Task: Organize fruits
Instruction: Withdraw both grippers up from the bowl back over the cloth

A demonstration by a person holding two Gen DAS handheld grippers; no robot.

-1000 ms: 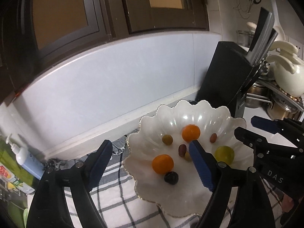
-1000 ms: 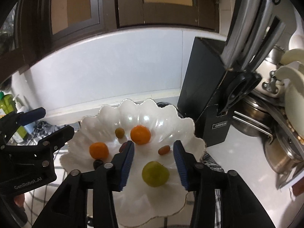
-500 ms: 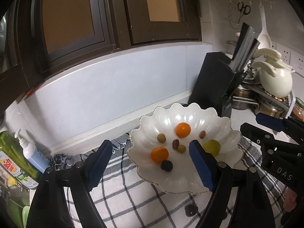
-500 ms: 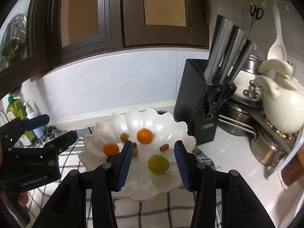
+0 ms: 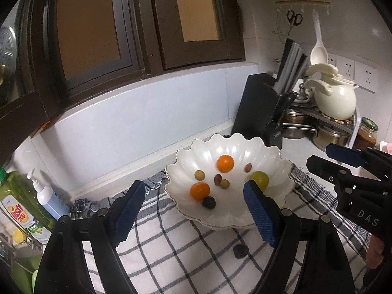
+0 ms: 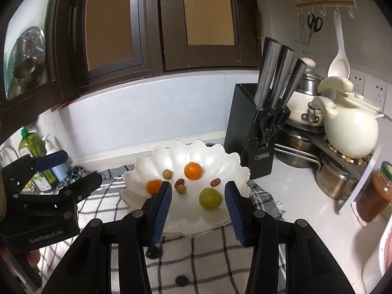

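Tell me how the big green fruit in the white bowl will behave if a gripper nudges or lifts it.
The green fruit looks round and smooth, so a nudge would probably roll it down the white bowl and its sloping wall. Its glossy skin may slip between flat pads. It seems firm, likely holding shape under a light squeeze.

"GenRobot.AI" on left hand-held gripper (image 6: 73, 171), "dish soap" bottle (image 5: 22, 210), prob.

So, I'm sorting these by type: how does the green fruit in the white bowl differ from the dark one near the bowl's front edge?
The green fruit is pale yellow-green; the dark fruit is near black. The green fruit is clearly larger. It lies on the bowl's right side, alone, while the dark fruit sits right against an orange. Both are round, smooth, and lying loose in the bowl.
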